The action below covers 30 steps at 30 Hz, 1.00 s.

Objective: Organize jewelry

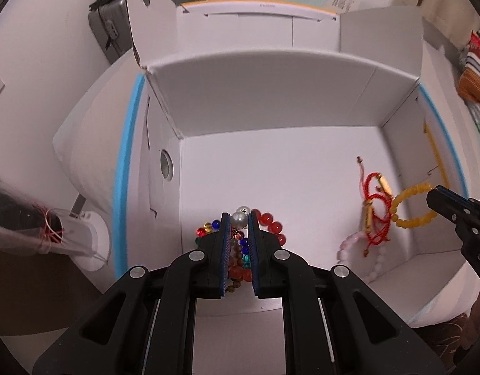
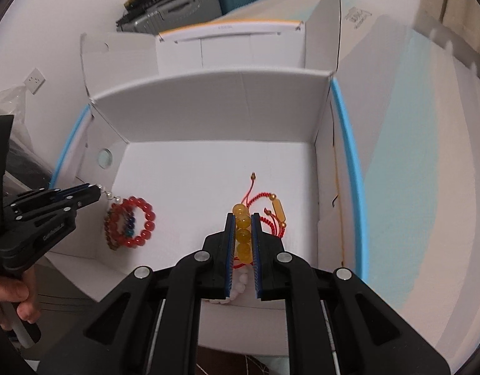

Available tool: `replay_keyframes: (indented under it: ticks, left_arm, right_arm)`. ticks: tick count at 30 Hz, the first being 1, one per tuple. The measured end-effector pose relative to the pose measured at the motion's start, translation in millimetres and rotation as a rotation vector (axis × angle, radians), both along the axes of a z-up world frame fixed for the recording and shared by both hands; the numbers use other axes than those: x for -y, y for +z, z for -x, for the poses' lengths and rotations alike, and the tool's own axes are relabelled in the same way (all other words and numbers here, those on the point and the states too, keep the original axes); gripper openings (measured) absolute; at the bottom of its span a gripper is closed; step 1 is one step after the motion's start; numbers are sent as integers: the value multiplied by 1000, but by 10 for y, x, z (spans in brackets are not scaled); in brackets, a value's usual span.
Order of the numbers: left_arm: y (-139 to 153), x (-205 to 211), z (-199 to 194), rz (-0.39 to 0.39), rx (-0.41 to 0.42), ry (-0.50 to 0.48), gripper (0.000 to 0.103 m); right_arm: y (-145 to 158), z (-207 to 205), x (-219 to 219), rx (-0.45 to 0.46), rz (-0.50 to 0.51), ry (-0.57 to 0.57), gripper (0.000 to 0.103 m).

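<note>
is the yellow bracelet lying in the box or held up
Held. The right tool is shut on the yellow bracelet; from the left wrist view its loop hangs from the fingers above the box floor.

Home: suitcases (image 2: 177,9), wall socket (image 2: 35,80)

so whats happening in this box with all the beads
A person is sorting jewelry inside a white cardboard box with two handheld grippers. The right gripper is shut on a yellow bead bracelet, beside a red cord bracelet and a pale pink bead bracelet. The left gripper pinches a pearl piece above a pile with a red bead bracelet.
</note>
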State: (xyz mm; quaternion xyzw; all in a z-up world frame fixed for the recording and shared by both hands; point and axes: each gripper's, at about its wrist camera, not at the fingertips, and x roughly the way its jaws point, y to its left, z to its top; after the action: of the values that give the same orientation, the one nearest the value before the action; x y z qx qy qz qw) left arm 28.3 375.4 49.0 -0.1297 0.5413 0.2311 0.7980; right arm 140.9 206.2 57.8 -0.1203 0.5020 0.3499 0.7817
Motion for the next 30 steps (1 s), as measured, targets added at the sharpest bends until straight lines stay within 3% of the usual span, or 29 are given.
replay_keyframes:
  ticks: [7,9,10,11,15,20,30]
  left_arm:
    - [-91,14,-37,-51,-16,11,14]
    - [-79,22,-18,-62,-7,22,32]
    - [-45,38,15,-76,10,37,49]
    - [-2,63,54,-92,30,44,59]
    - [164,240,261,-173,113,44,81]
    - [239,399,553,-199,179,62,96]
    - [352,719,1025,-207,267,84,97]
  right_arm:
    - [-143,-35,17,-21,27,-27,16]
    - [-125,-12,45,-20,12,-30,44]
    - [-110,12,68,-9,4,-38,48]
    - [-71,59,110,19,-22,-53,56]
    - [150,263,348,146,-99,-108,89]
    - [280,511,598,225,-134,-125,95]
    - [160,965,733,248,-111,-105,95]
